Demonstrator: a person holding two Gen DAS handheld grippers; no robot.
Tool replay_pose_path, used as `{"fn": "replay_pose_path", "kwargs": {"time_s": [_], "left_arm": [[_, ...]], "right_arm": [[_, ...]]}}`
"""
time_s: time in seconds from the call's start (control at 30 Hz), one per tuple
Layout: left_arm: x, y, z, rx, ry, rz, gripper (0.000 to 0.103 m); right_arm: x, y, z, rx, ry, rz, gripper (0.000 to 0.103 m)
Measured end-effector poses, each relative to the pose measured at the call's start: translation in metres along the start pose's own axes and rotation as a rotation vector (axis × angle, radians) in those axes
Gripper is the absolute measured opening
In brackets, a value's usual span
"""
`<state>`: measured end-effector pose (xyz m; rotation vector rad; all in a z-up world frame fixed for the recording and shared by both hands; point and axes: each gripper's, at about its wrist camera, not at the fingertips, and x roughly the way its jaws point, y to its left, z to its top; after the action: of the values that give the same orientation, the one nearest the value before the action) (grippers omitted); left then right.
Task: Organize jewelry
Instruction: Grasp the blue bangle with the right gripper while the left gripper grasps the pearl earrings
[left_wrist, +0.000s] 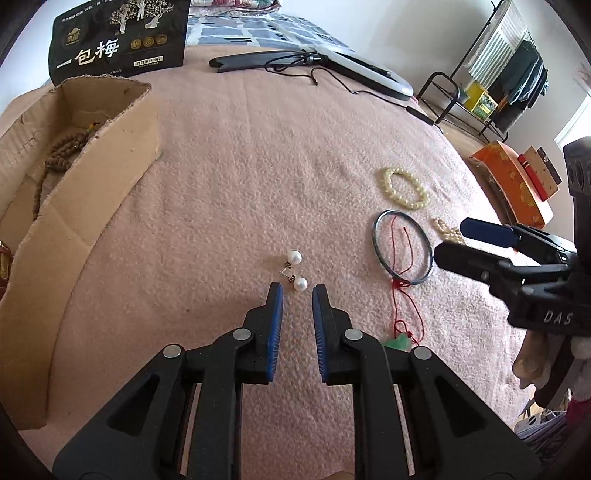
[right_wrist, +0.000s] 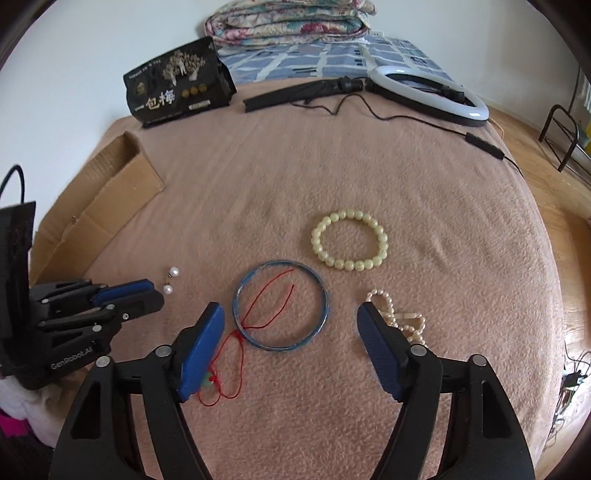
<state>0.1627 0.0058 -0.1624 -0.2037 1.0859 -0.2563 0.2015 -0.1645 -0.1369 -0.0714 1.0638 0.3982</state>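
Left wrist view: narrow-gapped left gripper (left_wrist: 297, 291) should straddle the white pearl earrings (left_wrist: 295, 269) just ahead; right gripper (right_wrist: 291, 317) gapes wide.

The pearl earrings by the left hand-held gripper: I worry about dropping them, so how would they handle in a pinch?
The pearl earrings look round and glossy, so they may roll or slip from the left hand-held gripper. They look small and probably light. The blanket looks fuzzy, so it may slow rolling.
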Motion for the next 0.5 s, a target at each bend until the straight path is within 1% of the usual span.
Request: {"fn": "replay_pose_path", "kwargs": {"time_s": [0.13, 0.33, 0.5], "left_arm": [[0.006, 0.0, 0.001, 0.001, 0.009, 0.003, 0.014], [0.01, 0.0, 0.002, 0.006, 0.001, 0.006, 0.014], [0.012, -0.001, 0.0, 0.032, -0.008, 0.018, 0.013]], "right_arm": [[0.005, 0.003, -0.001, -0.008, 0.014, 0.005, 0.074], [0.015, 0.009, 0.001, -0.015, 0.034, -0.003, 0.075], [0.026, 0.019, 0.001, -0.07, 0.061, -0.033, 0.075]]}}
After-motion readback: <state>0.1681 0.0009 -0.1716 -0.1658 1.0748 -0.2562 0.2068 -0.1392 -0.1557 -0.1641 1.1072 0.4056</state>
